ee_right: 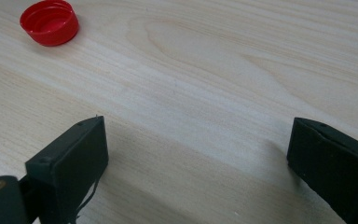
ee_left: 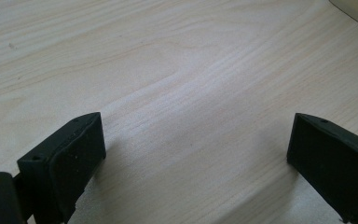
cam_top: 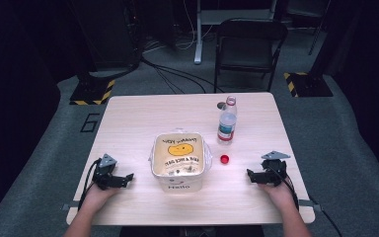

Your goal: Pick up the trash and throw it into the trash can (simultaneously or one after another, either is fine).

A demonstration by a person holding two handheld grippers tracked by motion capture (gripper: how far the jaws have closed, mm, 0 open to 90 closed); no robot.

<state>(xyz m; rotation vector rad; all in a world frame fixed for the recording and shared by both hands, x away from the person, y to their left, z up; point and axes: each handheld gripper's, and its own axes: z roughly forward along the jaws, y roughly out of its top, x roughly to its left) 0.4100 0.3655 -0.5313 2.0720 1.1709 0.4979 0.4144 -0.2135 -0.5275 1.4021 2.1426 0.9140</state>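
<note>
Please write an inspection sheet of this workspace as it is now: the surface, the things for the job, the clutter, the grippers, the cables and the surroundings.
Surface: light wooden table, bare around the things.
Job's things: plastic bottle upright, cap off; red cap on the table between the bottle and the right gripper, open side up; white container at the centre, lined with a plastic bag printed with a yellow smiley.
Clutter: nothing seen.
Grippers: left gripper and right gripper both open, holding nothing, low over the near edge.
Cables: one trails from each gripper; more run across the floor behind.
Surroundings: dark folding chair, grey floor, hazard-striped bases.
</note>
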